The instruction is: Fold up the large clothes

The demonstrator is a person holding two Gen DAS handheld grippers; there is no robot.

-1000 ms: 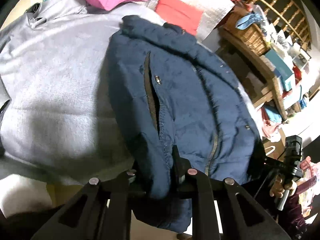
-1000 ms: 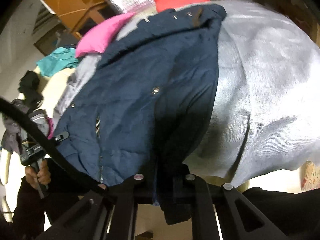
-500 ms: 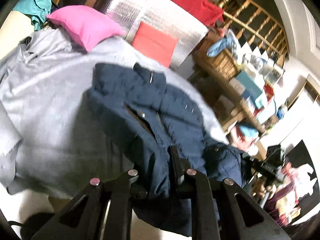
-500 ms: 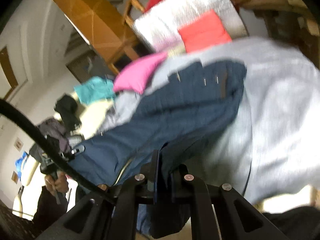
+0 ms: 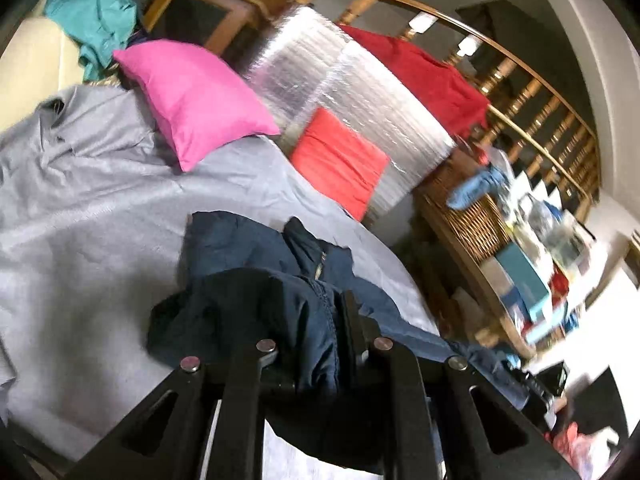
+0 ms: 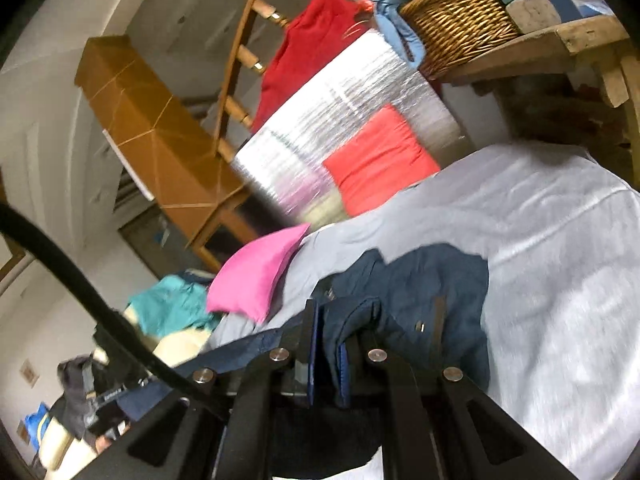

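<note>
**Navy jacket lifted and bunched over the grey sheet**

The navy jacket [image 5: 256, 292] is a dark blue padded garment with stitched seams and a metal zip; a small snap shows on its panel in the right wrist view. It lies crumpled on the grey sheet [image 5: 100, 216] of the bed, its near edge raised and folded over itself. The left gripper [image 5: 316, 344] has its jaws clamped on a thick fold of that edge, and the right gripper [image 6: 332, 344] likewise pinches a doubled hem, blue lining showing between its jaws.

A second ago the jacket lay spread nearly flat and filled most of both views. Half a second ago it was already gathering. Now it is a smaller, heaped mass, and far more of the sheet and the room behind shows above it; both cameras have tilted upward.

Counted: one jacket, two grippers, one pink pillow [image 5: 196, 100], one red cushion [image 5: 340, 160] leaning against one silver quilted panel [image 5: 360, 92], one red cloth [image 5: 424, 76] draped over the wooden railing [image 5: 536, 92], one teal garment [image 5: 96, 4], one wicker basket [image 6: 456, 20].
</note>
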